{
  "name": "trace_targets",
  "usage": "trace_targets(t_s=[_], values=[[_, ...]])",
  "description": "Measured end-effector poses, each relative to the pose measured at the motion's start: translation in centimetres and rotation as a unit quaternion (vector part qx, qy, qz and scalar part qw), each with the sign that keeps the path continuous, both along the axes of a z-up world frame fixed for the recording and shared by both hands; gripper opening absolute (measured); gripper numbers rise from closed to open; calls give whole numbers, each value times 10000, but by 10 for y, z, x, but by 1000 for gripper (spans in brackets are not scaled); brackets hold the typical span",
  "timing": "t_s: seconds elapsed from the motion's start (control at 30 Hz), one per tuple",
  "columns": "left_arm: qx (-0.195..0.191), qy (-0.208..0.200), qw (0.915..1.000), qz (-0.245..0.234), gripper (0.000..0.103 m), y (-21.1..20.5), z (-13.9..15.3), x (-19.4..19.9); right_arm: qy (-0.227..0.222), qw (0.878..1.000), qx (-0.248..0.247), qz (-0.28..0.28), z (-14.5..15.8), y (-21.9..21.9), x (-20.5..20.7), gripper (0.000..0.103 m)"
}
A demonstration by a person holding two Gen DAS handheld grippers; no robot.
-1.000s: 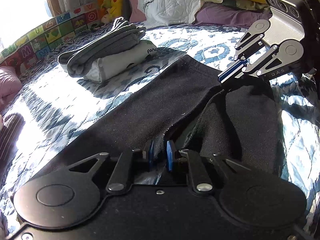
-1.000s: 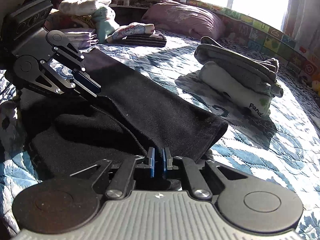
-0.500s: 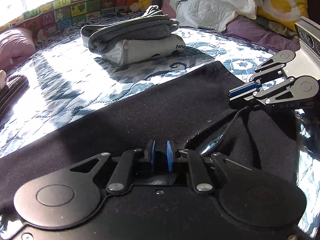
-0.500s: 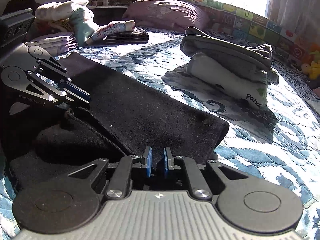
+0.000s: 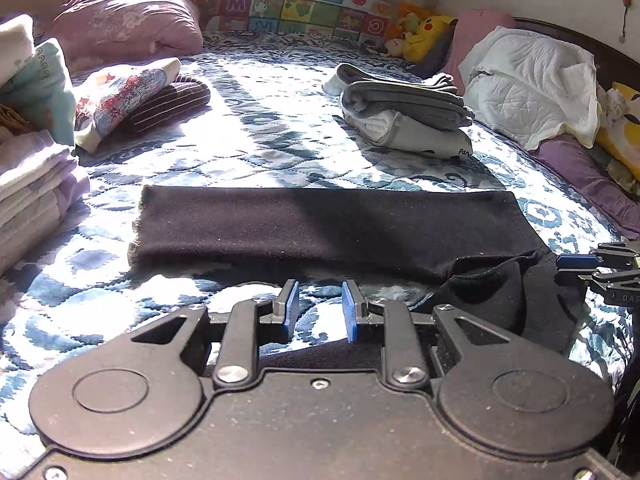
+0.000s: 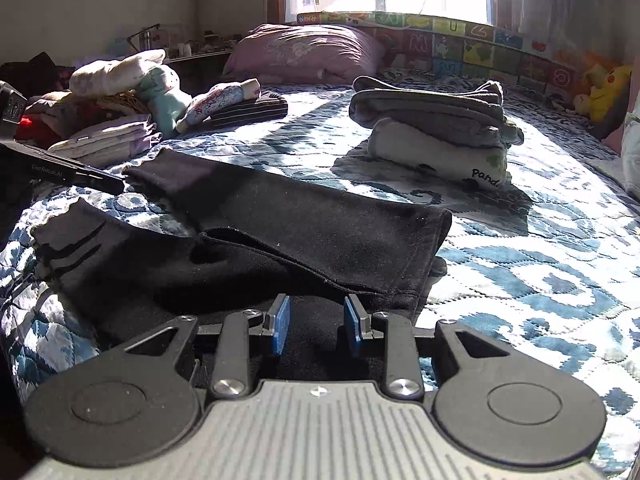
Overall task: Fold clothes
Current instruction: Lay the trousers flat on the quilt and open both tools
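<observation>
A black garment (image 5: 328,228) lies flat on the blue patterned quilt (image 5: 248,148), one long leg stretched crosswise, a second part bunched at the right (image 5: 492,296). My left gripper (image 5: 318,308) is open just in front of its near edge, nothing between the blue pads. In the right wrist view the same black garment (image 6: 280,224) lies folded over itself, and my right gripper (image 6: 314,322) is open above its near hem. The right gripper's tips (image 5: 576,262) show at the left view's right edge.
A folded stack of grey and white clothes (image 5: 404,112) sits beyond the garment. Folded items (image 5: 136,96) and a pale pile (image 5: 32,184) lie at left. Pillows (image 5: 528,84), plush toys (image 5: 424,32) and an alphabet bumper (image 5: 280,4) line the far side.
Both grippers went from shut on the black garment to open, letting it drop flat onto the quilt. The left gripper drew back from the cloth's edge.
</observation>
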State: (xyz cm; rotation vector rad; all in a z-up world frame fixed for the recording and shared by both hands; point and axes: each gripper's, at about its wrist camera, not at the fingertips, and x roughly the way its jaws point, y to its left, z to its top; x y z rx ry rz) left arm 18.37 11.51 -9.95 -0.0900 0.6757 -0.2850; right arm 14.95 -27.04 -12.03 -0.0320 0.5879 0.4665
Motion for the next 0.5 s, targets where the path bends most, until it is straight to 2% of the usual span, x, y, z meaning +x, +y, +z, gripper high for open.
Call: trace_targets(t_s=[0.07, 0.13, 0.17, 0.23, 0.3, 0.43, 0.5], values=[[-2, -31, 9991, 413, 26, 18, -3, -20, -114, 9986, 58, -509, -1, -10, -15, 57], [-109, 6, 9974, 718, 30, 33, -6, -35, -89, 9949, 241, -976, -5, -22, -22, 64], [-208, 37, 9960, 869, 32, 42, -8, -42, 19, 9923, 485, -1142, -8, -30, -22, 64], [-372, 111, 9931, 1103, 43, 55, -11, -52, 190, 9844, 1143, -1322, -13, -43, -19, 61], [-527, 187, 9900, 1297, 44, 67, -14, -63, 389, 9742, 1722, -1407, -19, -51, -15, 51], [-1051, 349, 9826, 1490, 45, 80, -20, -74, 581, 9672, 1922, -1558, -33, -49, -8, 46], [-1221, 438, 9796, 1532, 45, 82, -25, -73, 514, 9677, 2026, -1414, -33, -43, -7, 27]])
